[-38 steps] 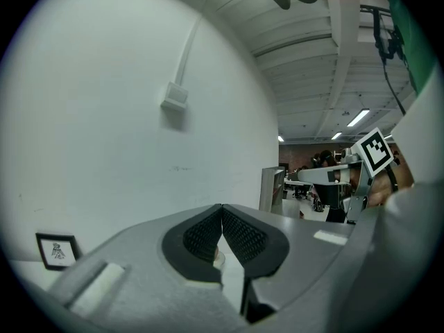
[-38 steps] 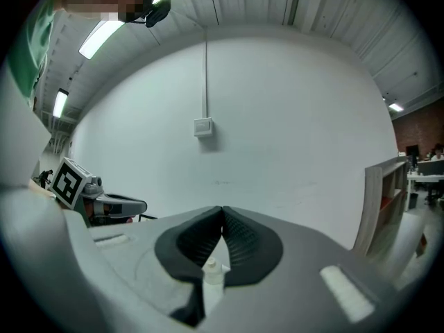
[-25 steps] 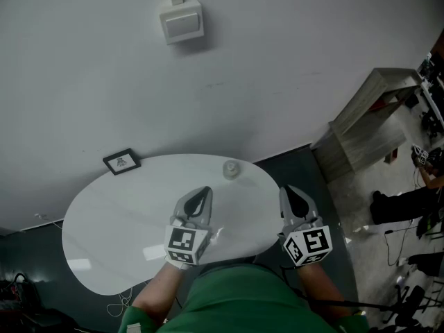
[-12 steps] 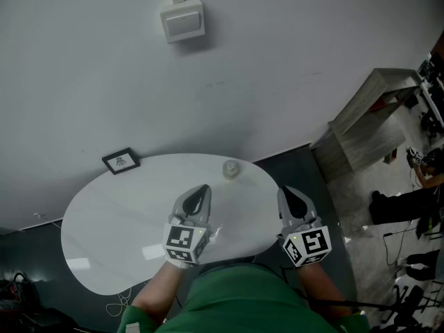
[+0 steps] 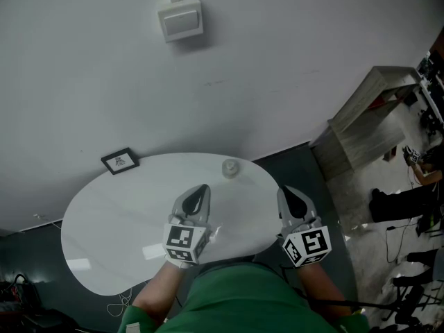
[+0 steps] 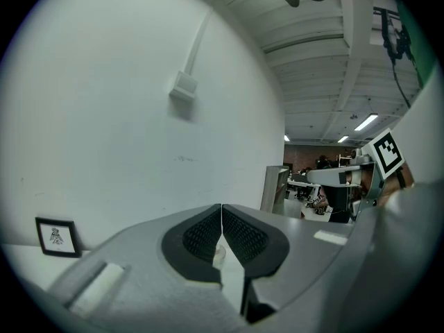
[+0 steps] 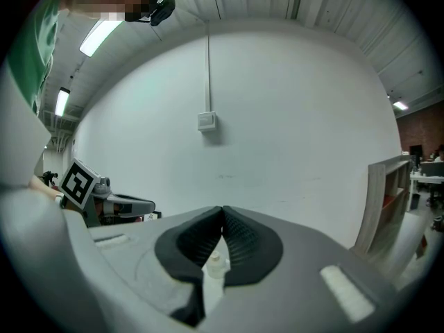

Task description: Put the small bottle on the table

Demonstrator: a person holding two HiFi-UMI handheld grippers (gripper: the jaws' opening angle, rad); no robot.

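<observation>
The small clear bottle (image 5: 229, 168) stands upright near the far edge of the white oval table (image 5: 111, 220). My left gripper (image 5: 200, 190) hovers over the table's near middle, short of the bottle, its jaws shut with nothing in them. My right gripper (image 5: 291, 192) hangs just off the table's right edge, also shut and empty. In the left gripper view the gripper (image 6: 221, 209) has its pads together, and the bottle (image 6: 218, 255) shows small and far in the gap below the tips. The right gripper view shows that gripper (image 7: 223, 212) the same way, with the bottle (image 7: 216, 265) ahead.
A small black picture frame (image 5: 120, 161) stands at the table's far left. A switch box (image 5: 180, 19) sits on the white wall behind. A wooden shelf unit (image 5: 368, 109) stands to the right, with a person's legs (image 5: 402, 203) and cables on the floor beyond it.
</observation>
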